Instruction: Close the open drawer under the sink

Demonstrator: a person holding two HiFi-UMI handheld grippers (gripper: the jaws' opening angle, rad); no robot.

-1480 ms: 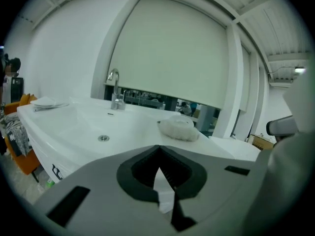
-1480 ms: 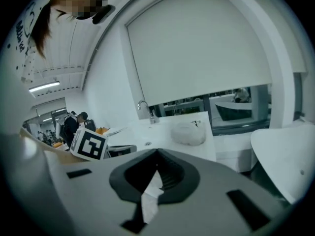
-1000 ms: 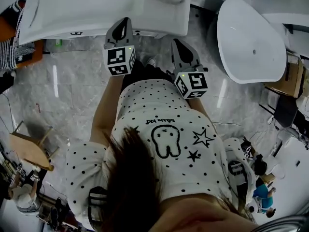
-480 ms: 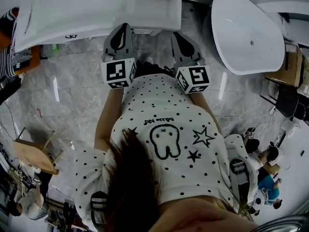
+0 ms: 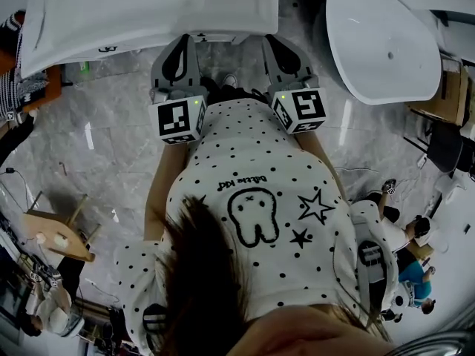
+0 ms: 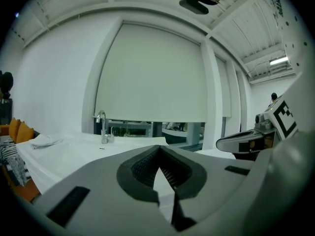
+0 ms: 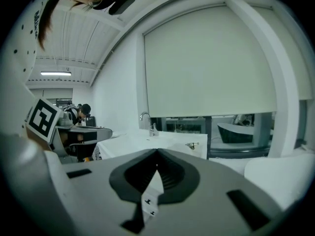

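Observation:
The white sink (image 5: 148, 13) fills the top of the head view; the drawer under it is hidden beneath its top. My left gripper (image 5: 184, 41) and right gripper (image 5: 273, 43) stand side by side with their tips at the sink's near edge. In the left gripper view the left gripper (image 6: 158, 150) is shut and holds nothing, level with the white counter (image 6: 74, 151) and its chrome tap (image 6: 102, 127). The right gripper (image 7: 156, 154) is also shut and holds nothing, with the same tap (image 7: 146, 122) ahead of it.
A white oval bathtub (image 5: 382, 47) stands on the marble floor (image 5: 111, 132) at the right. A wooden stool (image 5: 56, 236) sits at the lower left. Other people (image 5: 404, 273) are at the lower right. A roller blind (image 6: 152, 73) covers the window behind the sink.
Both grippers have risen and come closer to the sink's edge, the left one more. Their jaws have stayed shut.

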